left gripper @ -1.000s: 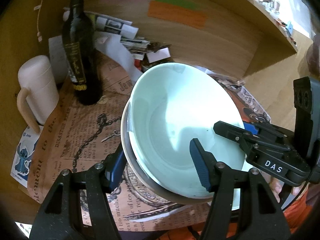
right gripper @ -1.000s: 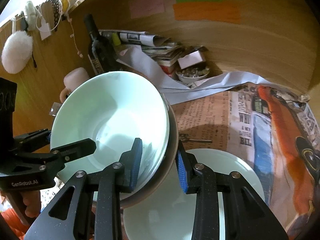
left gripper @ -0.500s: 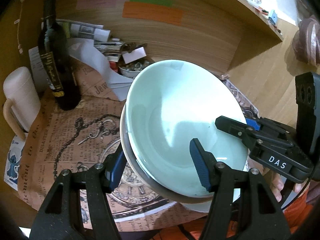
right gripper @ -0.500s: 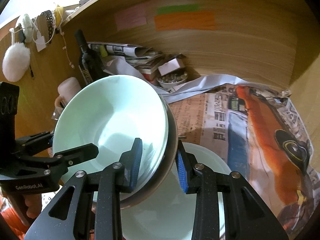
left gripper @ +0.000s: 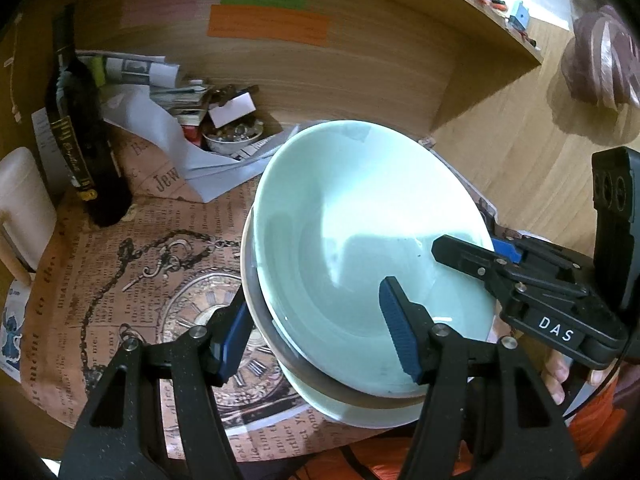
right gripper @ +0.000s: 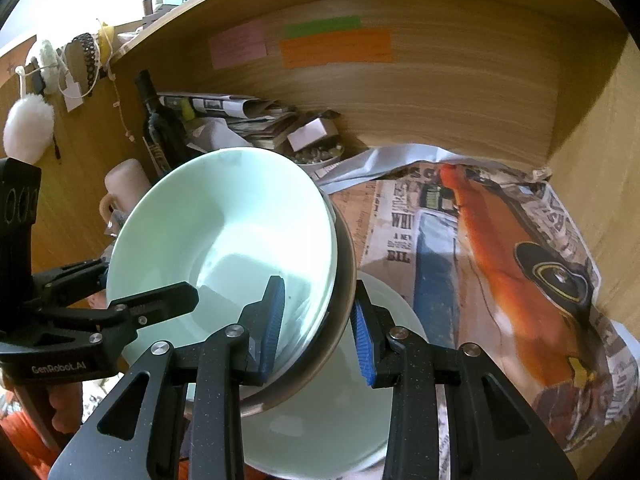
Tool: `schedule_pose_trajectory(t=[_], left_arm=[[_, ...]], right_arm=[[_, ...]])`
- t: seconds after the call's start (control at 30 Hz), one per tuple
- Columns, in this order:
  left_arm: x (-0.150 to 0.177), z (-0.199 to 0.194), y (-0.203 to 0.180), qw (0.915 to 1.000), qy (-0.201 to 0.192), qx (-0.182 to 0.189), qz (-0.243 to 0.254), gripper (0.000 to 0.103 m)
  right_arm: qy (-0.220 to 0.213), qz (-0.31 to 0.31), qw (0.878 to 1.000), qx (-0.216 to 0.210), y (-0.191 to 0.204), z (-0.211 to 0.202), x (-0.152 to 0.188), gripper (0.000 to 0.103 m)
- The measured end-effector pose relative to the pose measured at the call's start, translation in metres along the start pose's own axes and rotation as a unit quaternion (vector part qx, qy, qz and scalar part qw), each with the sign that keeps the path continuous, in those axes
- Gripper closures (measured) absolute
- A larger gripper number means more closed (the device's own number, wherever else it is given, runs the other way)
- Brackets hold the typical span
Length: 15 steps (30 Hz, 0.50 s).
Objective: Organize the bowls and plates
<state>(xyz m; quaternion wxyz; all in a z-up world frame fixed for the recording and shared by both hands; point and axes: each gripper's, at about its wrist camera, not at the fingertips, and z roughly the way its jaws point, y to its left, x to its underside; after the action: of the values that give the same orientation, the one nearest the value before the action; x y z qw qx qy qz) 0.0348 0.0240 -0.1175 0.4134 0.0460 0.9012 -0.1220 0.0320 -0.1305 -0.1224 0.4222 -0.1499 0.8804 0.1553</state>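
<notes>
Covering wooden alcove floor [right gripper: 592, 216]: newspaper [left gripper: 120, 280]; wine bottle [left gripper: 80, 140] upright.

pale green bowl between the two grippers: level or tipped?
Tipped. The pale green bowl shows its empty inside to both wrist cameras, far rim raised, lifted off the plate below.

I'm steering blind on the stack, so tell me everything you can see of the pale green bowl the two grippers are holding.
The pale green bowl is glossy, ceramic-looking, wide and shallow, empty and clean inside. It sits nested in a darker bowl with a grey-brown rim, tilted, above the papered table. The left gripper and the right gripper each clamp the stacked rims from opposite sides, one blue pad inside the green bowl. A pale plate lies below; contact with it cannot be told.
</notes>
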Motion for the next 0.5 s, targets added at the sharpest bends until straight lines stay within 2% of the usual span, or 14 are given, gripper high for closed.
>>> schedule_pose_trajectory(t=[0.5], left_arm=[[0.009,0.011,-0.018,0.9997,0.019,0.011,0.007,0.04]], right_arm=[[0.019,0.015,1.0,0.009,-0.019,-0.007,0.016,0.073]])
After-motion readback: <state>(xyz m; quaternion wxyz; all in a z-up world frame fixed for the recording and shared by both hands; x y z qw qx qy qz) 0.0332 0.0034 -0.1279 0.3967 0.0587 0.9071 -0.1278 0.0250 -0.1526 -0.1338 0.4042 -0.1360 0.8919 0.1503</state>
